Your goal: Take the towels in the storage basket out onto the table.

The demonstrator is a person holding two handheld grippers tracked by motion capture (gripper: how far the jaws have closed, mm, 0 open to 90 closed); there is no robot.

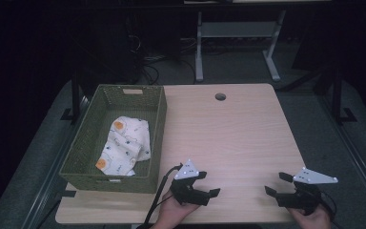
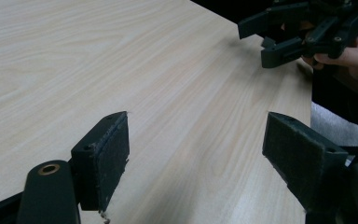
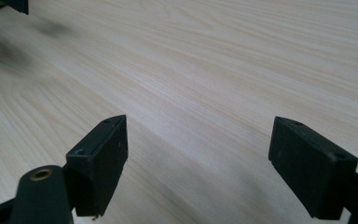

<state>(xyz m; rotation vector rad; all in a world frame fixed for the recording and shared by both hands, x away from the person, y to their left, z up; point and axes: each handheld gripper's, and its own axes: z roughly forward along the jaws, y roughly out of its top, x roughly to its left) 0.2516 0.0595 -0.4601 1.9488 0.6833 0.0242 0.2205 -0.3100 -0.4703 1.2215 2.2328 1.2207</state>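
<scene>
1. High view, from above the person's side: two hands come in at the near edge of a light wooden table (image 1: 238, 133), each holding a black two-jaw gripper; the left gripper (image 1: 208, 183) sits near the middle of that edge, the right gripper (image 1: 277, 183) well apart from it toward the near right corner.
2. Left gripper view: the left gripper (image 2: 196, 154) has its jaws spread wide with bare wood between the pads; nothing is held; past its fingertips, up at the far right, the right gripper (image 2: 270, 39) appears in the person's hand (image 2: 349, 58), its jaws also apart.
3. Right gripper view: the right gripper (image 3: 198, 163) stands fully open over the tabletop (image 3: 205, 70); its pads touch nothing; only wood grain lies between them.
4. High view again: a green woven basket (image 1: 158, 143) stands at the table's left side, just beyond and to the left of the left gripper's fingertips and far from the right gripper's; inside it lies a folded white cloth (image 1: 124, 145) printed with orange shapes, toward the basket's near half.
5. Neither gripper touches basket or cloth; a round cable hole (image 1: 220, 97) sits near the table's far edge, well beyond both sets of fingers.
</scene>
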